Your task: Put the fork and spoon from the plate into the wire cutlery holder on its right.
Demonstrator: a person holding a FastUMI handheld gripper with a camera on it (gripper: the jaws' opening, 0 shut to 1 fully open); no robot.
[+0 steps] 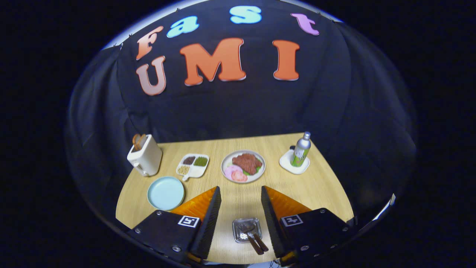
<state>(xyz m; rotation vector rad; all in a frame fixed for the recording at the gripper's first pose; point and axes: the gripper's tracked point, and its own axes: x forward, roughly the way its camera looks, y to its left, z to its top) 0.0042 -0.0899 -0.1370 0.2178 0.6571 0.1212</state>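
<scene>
We look down on a wooden surface (319, 186) from high up. Our gripper (240, 188) hangs above its near edge. The fingers (208, 216) are wide open, and they hold nothing.

Far off, at the back left, stands a white toaster (145, 156) with bread in it. Nearer to us, ahead of the left finger, lies the light blue plate (166, 192). It is bare, with no fork or spoon on it. Straight ahead, beyond the fingers, is a plate of meat and sliced food (224, 163), and beside that a small split tray (192, 165) of beans and seeds. At the back right a metal bottle (301, 150) stands on a white coaster (288, 163).

The wire cutlery holder (238, 223) is the thing that matters. It sits right under us, in the gap between the two fingers, close to the right one. It lies to the right of the blue plate. Two brown handles (256, 242) stick out of it, side by side, leaning toward us and a bit to the right. We cannot tell which is the fork and which is the spoon.

So we think both are in the holder now, and the job looks done. The next move would be to lift straight up, away from the handles.
</scene>
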